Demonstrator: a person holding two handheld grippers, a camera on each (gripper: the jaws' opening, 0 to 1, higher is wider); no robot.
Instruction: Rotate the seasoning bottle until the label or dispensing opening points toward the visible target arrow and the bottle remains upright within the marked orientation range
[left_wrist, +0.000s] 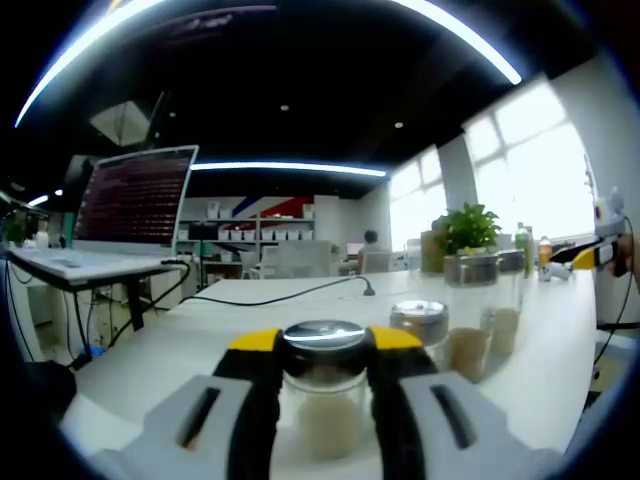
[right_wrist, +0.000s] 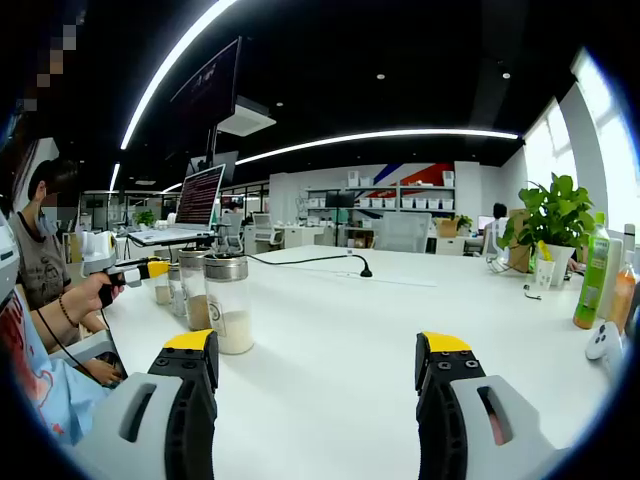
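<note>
In the left gripper view, a glass seasoning bottle (left_wrist: 325, 395) with a shiny metal lid stands upright on the white table (left_wrist: 250, 300), holding pale powder. My left gripper (left_wrist: 325, 345) is shut on it, one yellow-tipped jaw pressing each side just under the lid. Three similar bottles (left_wrist: 420, 325) stand just behind it to the right. In the right gripper view, my right gripper (right_wrist: 318, 350) hovers open over the table (right_wrist: 330, 330), holding nothing. At the left of that view the left gripper (right_wrist: 135, 270) reaches among the bottles (right_wrist: 228, 305).
A potted plant (left_wrist: 465, 230) and an open laptop (left_wrist: 130, 200) stand at the back, and a black cable (left_wrist: 300, 290) crosses the table. A green bottle (right_wrist: 592, 280) and a white device (right_wrist: 600, 340) sit at the right edge. A seated person (right_wrist: 40, 260) is at the left.
</note>
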